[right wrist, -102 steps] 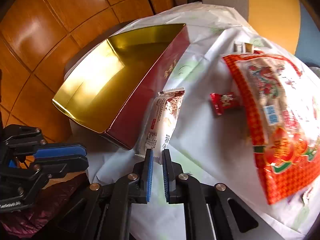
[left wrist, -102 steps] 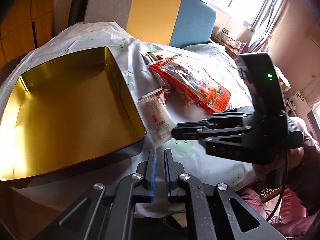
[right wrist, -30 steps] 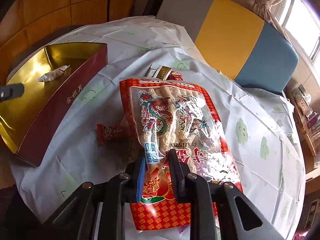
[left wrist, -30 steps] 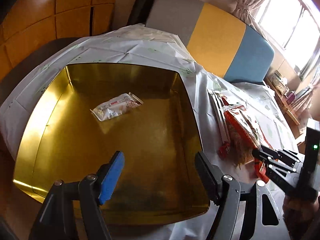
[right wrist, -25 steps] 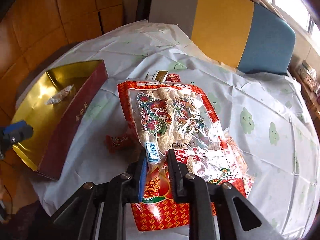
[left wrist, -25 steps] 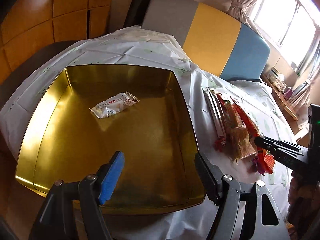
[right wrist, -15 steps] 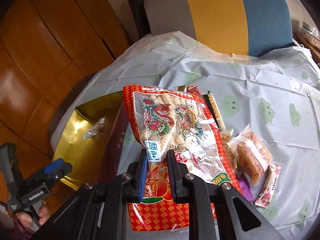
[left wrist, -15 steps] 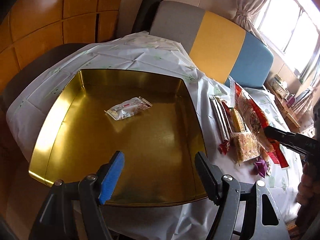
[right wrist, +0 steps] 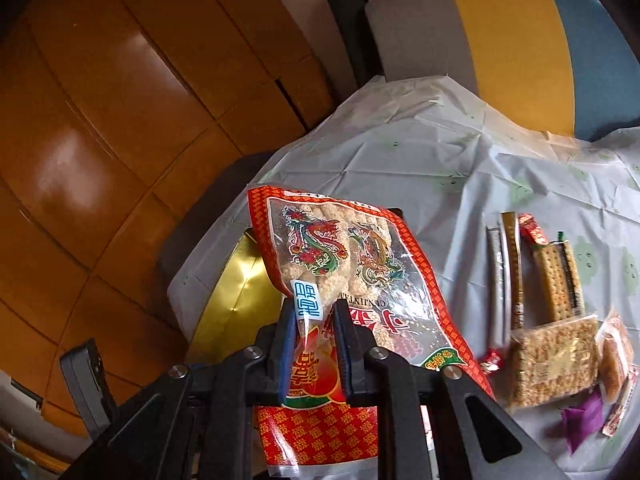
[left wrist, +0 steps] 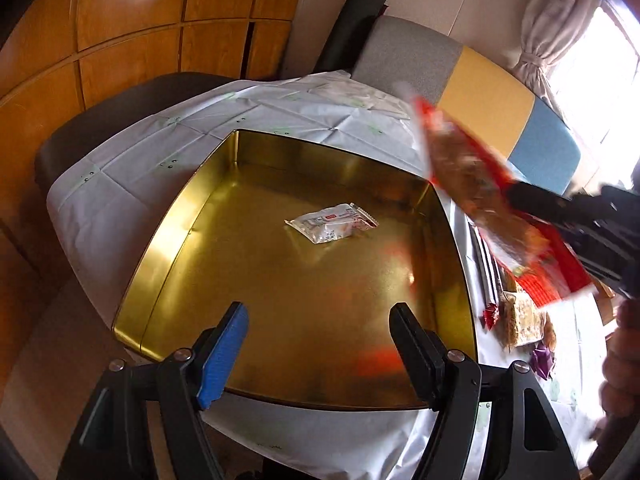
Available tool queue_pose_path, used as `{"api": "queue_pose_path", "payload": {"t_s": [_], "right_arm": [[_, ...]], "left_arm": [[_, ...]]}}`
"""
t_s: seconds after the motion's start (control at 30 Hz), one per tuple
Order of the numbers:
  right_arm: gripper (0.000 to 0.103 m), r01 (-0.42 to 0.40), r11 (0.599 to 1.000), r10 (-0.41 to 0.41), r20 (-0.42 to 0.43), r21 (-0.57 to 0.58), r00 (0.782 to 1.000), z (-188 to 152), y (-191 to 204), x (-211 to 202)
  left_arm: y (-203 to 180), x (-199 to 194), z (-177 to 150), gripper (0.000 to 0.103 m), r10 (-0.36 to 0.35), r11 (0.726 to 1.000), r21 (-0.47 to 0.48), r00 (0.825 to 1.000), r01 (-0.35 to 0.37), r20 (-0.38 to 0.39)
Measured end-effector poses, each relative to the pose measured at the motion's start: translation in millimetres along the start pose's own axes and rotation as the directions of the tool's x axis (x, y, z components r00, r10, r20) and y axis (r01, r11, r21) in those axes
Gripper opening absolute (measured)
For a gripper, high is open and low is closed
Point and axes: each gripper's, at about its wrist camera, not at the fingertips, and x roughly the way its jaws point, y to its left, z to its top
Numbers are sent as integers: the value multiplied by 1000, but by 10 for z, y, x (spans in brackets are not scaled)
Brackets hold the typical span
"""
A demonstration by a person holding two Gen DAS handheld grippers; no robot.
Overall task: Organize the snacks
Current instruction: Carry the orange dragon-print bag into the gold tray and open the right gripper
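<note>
A gold tin box (left wrist: 168, 248) sits on the white tablecloth, with a small white snack packet (left wrist: 330, 227) on its floor. My left gripper (left wrist: 320, 344) is open and empty above the box's near edge. My right gripper (right wrist: 314, 330) is shut on a large red snack bag (right wrist: 352, 276) and holds it in the air above the box's right rim; the bag also shows in the left wrist view (left wrist: 476, 196). In the right wrist view, only a corner of the gold box (right wrist: 236, 292) shows behind the bag.
Loose snacks lie on the cloth right of the box: a cracker pack (right wrist: 556, 280), a peanut brittle bag (right wrist: 552, 360), thin stick packets (right wrist: 506, 272), a red candy (left wrist: 490, 315), a purple wrapper (right wrist: 582, 418). A grey, yellow and blue sofa back (left wrist: 480, 96) stands behind the table.
My right gripper has lifted the red bag off the cloth and carried it left, over the box's right rim. My left gripper has stayed open and drawn back a little.
</note>
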Motion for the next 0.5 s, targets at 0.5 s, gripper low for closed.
{"api": "queue_pose_path", "payload": {"t_s": [0.5], "right_arm": [[35, 105, 983, -118, -81, -152, 990, -327, 10, 373]], "left_arm": [[50, 60, -22, 73, 57, 998, 7, 998, -57, 5]]}}
